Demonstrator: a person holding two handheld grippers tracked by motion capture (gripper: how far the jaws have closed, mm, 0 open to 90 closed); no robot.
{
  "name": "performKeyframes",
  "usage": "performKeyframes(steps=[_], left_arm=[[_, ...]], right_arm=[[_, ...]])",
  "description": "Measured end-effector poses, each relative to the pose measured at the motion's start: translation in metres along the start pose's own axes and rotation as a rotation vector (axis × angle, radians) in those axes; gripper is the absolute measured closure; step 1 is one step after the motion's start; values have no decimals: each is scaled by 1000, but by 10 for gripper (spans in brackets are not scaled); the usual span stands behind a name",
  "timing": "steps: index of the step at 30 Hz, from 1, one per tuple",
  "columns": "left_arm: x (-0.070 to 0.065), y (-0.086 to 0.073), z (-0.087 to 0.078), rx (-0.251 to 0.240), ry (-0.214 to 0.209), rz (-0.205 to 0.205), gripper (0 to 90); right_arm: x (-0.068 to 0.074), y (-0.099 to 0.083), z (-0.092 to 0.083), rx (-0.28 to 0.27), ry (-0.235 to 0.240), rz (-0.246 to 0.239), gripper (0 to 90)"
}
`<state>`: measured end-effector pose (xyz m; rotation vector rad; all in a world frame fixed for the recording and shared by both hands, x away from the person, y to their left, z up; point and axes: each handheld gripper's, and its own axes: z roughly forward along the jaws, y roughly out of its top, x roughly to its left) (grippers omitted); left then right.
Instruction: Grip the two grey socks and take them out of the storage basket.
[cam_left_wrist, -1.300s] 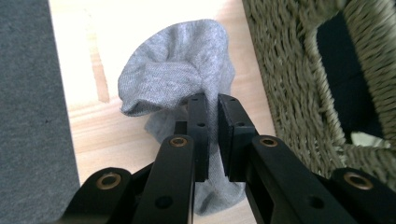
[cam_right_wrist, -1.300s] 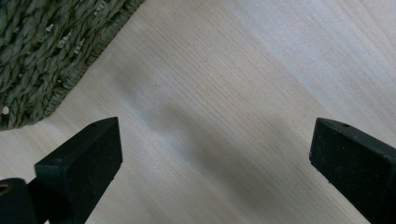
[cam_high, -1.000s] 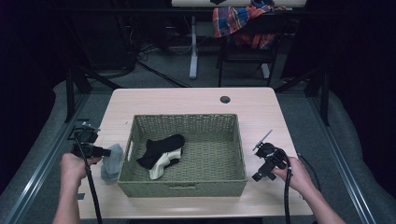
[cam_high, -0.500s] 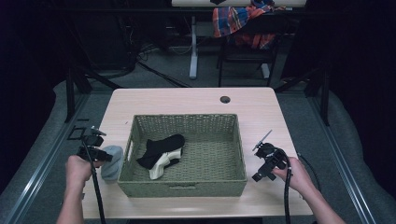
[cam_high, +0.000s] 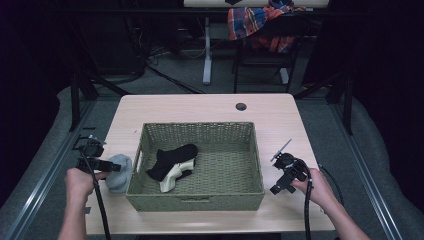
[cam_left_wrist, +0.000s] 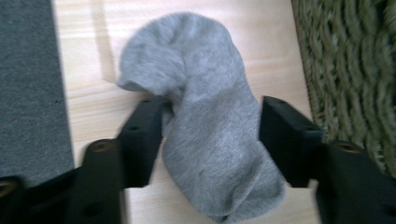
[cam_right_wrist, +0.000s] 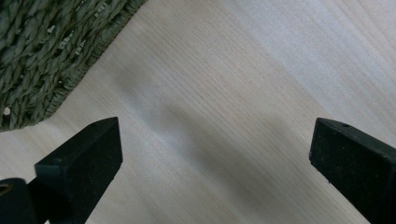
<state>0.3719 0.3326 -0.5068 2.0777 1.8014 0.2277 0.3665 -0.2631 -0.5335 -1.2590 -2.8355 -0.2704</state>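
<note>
Black left tongs (cam_left_wrist: 212, 140) straddle a grey sock (cam_left_wrist: 205, 121), jaws spread to either side of it, the left jaw touching the fabric, the right just clear. That sock lies on the pale wood worktop (cam_high: 200, 107) near its left edge, just beside the basket (cam_high: 195, 200). Right tongs (cam_right_wrist: 215, 158) gape wide over bare wood near the right edge, beside the basket's corner. Inside the basket, toward its left wall, lie a black sock (cam_high: 172, 156) and a cream one (cam_high: 172, 177).
</note>
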Motion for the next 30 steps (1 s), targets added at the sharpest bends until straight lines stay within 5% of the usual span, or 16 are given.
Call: performKeyframes(steps=[5,15,24,29,30], left_arm=[[-3,-3,-16,-49,32,-14,174],[-14,-32,-27,-94,133,-40,20],[-23,-56,-26,-68,166,-20,2],[-17,-63,-16,-23,133,-28,2],[-16,-63,-14,-23,113,-29,0]], right_arm=[[0,0,0,-7,6,2,21],[1,1,-2,9,-4,-16,21],[1,1,-3,21,-8,-27,23],[1,1,-3,19,-10,-29,23],[3,0,0,-15,-12,1,23]])
